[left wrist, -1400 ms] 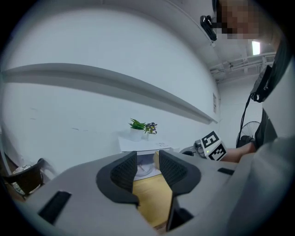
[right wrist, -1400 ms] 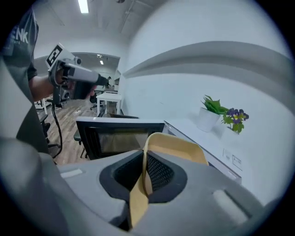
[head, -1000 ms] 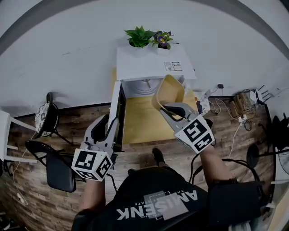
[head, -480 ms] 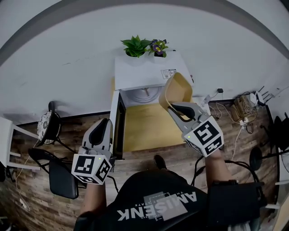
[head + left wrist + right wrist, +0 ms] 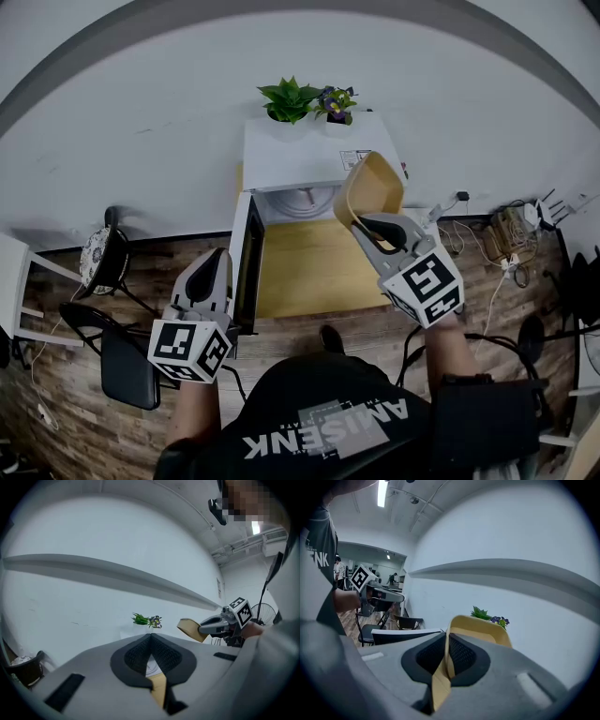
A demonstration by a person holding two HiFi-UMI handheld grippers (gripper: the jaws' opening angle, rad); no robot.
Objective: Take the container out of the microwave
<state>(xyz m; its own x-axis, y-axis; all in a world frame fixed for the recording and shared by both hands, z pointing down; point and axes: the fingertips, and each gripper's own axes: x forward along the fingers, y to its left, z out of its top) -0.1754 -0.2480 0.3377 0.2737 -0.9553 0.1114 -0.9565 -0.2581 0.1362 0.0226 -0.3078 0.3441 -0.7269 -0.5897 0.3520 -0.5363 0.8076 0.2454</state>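
at the far left two dark chairs [image 5: 120,361] stand on the wood floor, well apart from the work. next comes our left gripper [image 5: 217,257], held low, its tip just beside the outer face of the microwave's open door [image 5: 246,262]. in the left gripper view its jaws [image 5: 150,637] have just closed and the pads are pressed together with nothing between them.

the door is swung out to the left of the white microwave [image 5: 314,150], which sits on a yellow table [image 5: 309,277] against the white wall. the cavity is open to us, and a pale round plate [image 5: 305,199] lies inside it. at the far edge of the microwave's top we see a green plant [image 5: 289,92] and, just to its right, a small pot of purple flowers [image 5: 336,99].

right of the cavity, the tan container [image 5: 375,186] is out of the microwave. it hangs in the air in front of the microwave's right side and above the table, tilted so that its open inside faces us. our right gripper [image 5: 371,225] holds it by the near wall. in the right gripper view the jaws [image 5: 447,660] are clamped on that thin wall, one pad inside and one outside, and the container [image 5: 480,626] rises beyond them.

at the far right a tangle of cables [image 5: 502,234] lies on the floor.
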